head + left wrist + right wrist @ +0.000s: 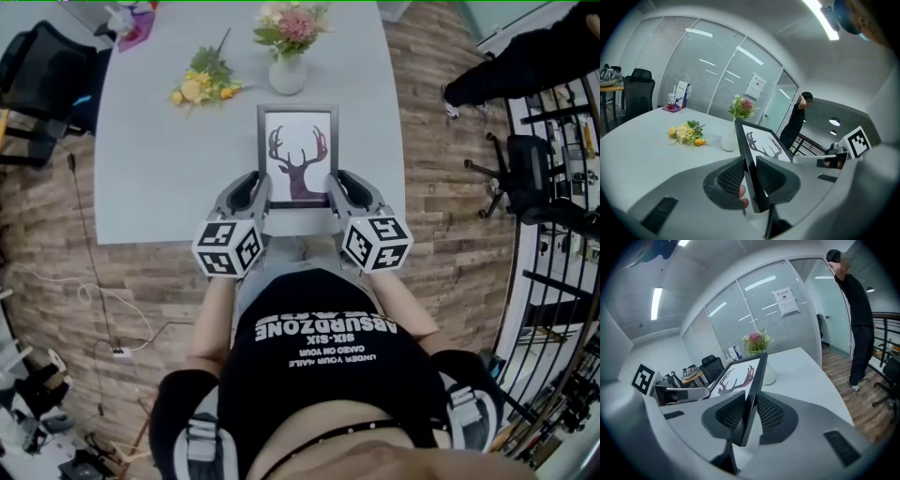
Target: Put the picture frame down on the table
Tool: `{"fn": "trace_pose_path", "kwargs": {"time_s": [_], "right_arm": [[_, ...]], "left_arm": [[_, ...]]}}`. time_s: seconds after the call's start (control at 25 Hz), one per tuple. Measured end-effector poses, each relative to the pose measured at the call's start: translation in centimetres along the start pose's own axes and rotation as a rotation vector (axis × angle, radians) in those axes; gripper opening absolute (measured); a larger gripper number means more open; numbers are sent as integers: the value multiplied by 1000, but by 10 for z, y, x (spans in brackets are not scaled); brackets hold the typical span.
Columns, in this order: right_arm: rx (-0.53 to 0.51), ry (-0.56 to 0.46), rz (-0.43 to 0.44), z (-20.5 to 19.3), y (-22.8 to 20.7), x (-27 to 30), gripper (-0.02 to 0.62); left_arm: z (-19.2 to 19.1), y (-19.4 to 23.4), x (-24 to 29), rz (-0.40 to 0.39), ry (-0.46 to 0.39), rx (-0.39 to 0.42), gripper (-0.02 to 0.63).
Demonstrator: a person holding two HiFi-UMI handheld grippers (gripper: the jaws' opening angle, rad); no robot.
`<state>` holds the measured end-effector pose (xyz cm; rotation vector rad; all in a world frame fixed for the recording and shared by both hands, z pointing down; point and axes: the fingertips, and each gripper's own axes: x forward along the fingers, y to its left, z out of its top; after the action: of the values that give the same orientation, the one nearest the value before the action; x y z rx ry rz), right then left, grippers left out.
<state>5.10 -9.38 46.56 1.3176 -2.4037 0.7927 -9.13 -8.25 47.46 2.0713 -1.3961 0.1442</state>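
Head view: left hand-held gripper (260, 187) and right hand-held gripper (336, 187) clamp the picture frame (298, 141) at opposite sides.

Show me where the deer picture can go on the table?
The big bare patch of table lies left of the picture frame, nearer you than the yellow flowers. Crowded: the far end, around the vase.

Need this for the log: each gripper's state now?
Left gripper: shut on the picture frame, left edge.
Right gripper: shut on the picture frame, right edge.
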Motion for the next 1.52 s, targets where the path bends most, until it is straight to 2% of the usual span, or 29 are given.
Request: {"fn": "trace_pose_path", "kwargs": {"time_s": [0.52, 1.52], "right_arm": [[35, 29, -42, -13, -12, 18, 89], [69, 119, -82, -33, -32, 58, 89]], "left_arm": [[-11, 13, 21, -22, 74, -1, 87], [-27, 40, 56, -14, 183, -12, 87]]}}
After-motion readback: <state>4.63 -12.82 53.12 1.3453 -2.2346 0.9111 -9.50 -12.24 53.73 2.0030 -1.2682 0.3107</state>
